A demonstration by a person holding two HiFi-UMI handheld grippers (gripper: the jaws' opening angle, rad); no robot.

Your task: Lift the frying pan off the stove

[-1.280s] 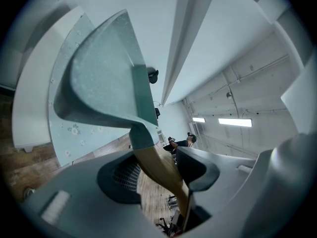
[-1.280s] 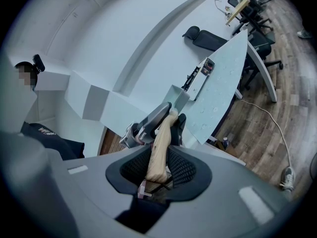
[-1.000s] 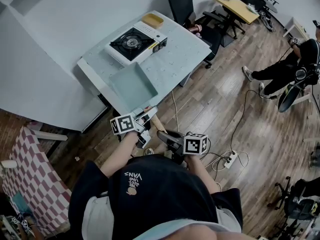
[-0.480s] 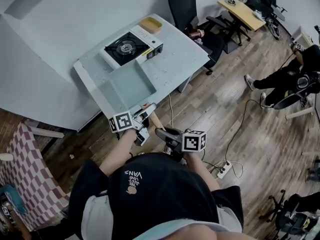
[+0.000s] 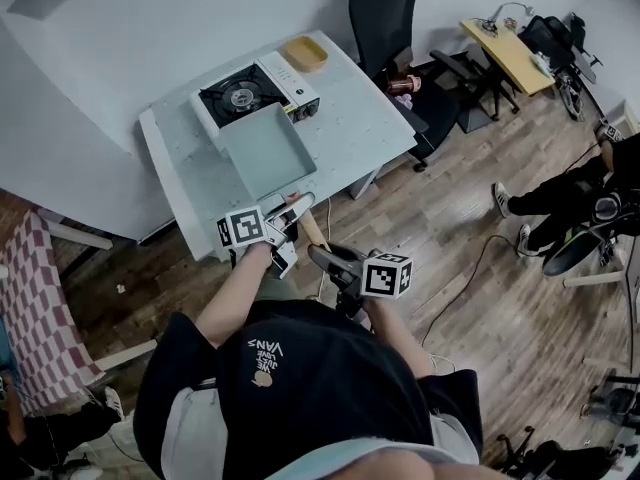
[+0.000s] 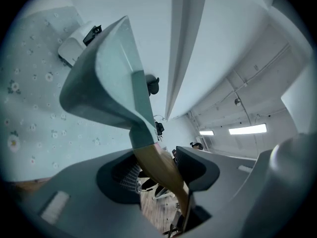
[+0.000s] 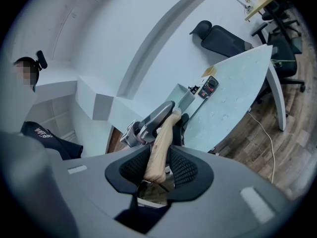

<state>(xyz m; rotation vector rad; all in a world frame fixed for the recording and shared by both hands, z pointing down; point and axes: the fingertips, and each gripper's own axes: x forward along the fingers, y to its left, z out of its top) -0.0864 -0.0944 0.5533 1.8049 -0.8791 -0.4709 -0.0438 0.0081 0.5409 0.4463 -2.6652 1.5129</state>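
Note:
A square pale-green frying pan (image 5: 265, 148) with a wooden handle (image 5: 309, 231) hangs over the white table (image 5: 350, 128), its far edge next to the portable gas stove (image 5: 240, 96). Both grippers hold the handle. My left gripper (image 5: 292, 211) is shut on it near the pan, and my right gripper (image 5: 327, 259) is shut on its end. In the left gripper view the pan (image 6: 106, 78) rises from the handle (image 6: 161, 165) between the pads. The right gripper view shows the handle (image 7: 161, 143) between the black pads, with the left gripper (image 7: 148, 123) just ahead.
A yellow dish (image 5: 305, 53) sits at the table's far corner behind the stove. A black office chair (image 5: 385, 13) stands to the table's right. A person (image 5: 580, 198) sits at the far right, and a checkered cloth (image 5: 40, 318) lies at the left.
Both grippers have carried the pan forward over the table; it now sits closer to the stove. The grip on the handle looks unchanged.

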